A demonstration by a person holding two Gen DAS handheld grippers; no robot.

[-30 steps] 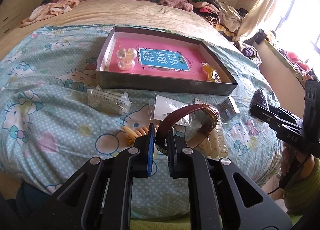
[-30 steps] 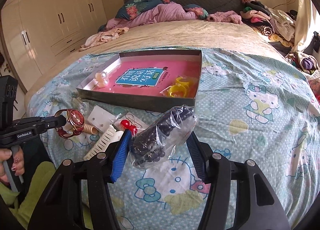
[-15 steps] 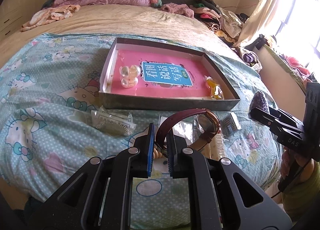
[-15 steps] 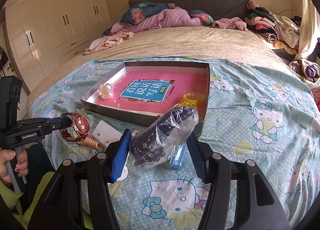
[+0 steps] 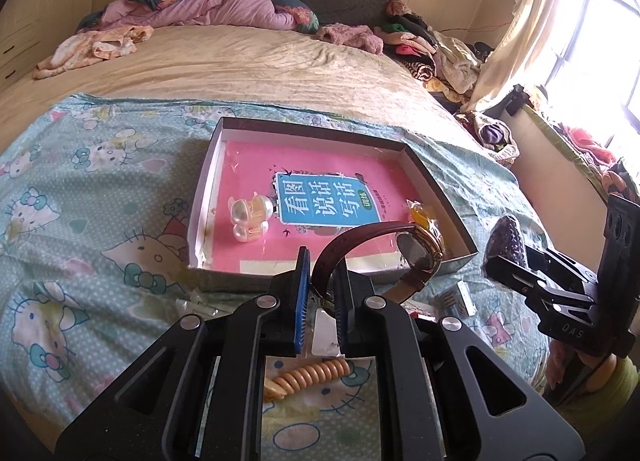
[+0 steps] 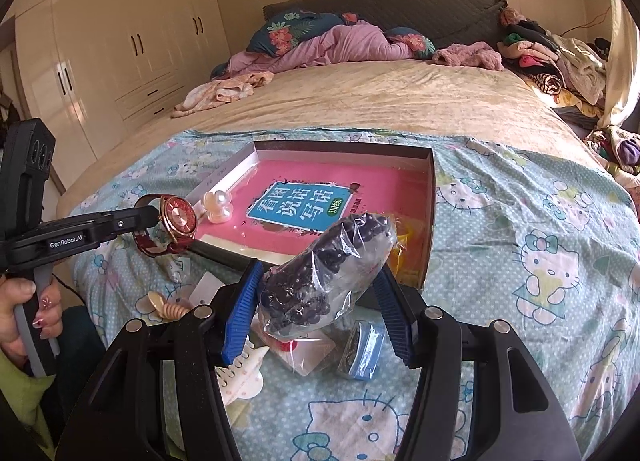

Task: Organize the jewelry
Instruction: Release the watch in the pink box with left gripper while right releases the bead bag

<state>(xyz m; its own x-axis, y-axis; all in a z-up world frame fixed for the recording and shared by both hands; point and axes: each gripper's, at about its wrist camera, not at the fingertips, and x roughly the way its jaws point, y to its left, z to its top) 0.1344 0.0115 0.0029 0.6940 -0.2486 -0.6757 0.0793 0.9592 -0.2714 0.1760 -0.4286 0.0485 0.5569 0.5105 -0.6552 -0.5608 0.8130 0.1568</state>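
While carrying toward the shallow grey cardboard box [image 5: 436, 185] — left gripper [image 5: 319, 293] pinching the maroon leather-strap watch [image 5: 416, 253], right gripper [image 6: 320, 301] clamping the clear bag of dark beads [image 6: 324, 273] — both just short of its near wall; next, lower inside and release.

watch [image 6: 178, 223]: red dial, maroon strap | beads [image 6: 320, 281]: dark purple | box [image 5: 436, 189]: pink inside

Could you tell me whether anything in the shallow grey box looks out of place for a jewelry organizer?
Yes: a pink book with a blue title panel fills the floor of the shallow grey box, so the pearl hair clip and yellow item in plastic lie on its cover.
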